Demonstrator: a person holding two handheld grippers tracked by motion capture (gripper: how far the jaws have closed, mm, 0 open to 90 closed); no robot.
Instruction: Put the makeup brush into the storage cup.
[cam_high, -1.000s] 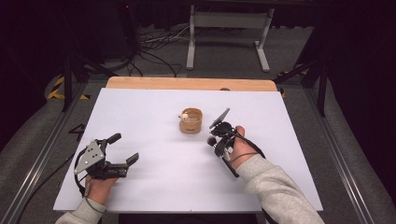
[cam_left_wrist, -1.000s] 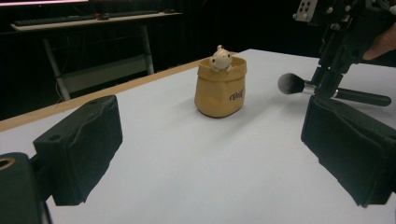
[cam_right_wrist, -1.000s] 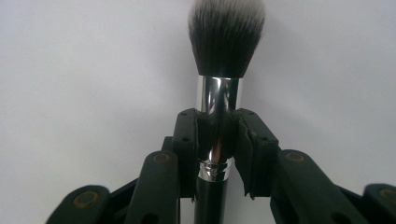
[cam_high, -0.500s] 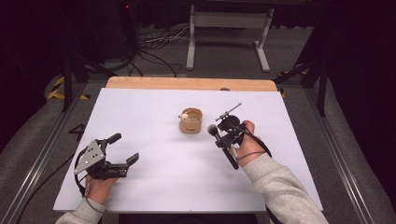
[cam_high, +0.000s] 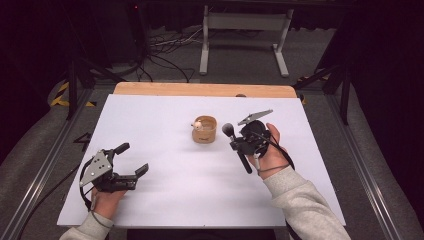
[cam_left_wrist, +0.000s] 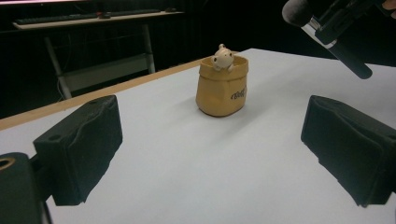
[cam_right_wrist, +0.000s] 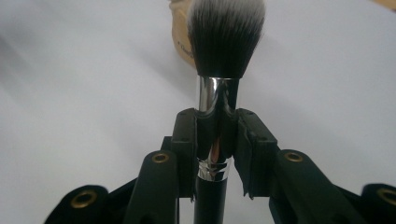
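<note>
Bright, even light on the white table (cam_high: 165, 200) (dark surroundings), with the cup (cam_right_wrist: 181, 44) blurred behind the brush (cam_right_wrist: 226, 39).

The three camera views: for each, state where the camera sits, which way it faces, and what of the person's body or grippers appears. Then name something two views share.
High view: above the person's side, facing forward and down on the table; both forearms, the left gripper and the right gripper show.
Left gripper view: on the left gripper, facing the holder; own two jaws apart.
Right gripper view: on the right gripper, looking along the clamped brush.
Shared: all three show holder and brush.
</note>
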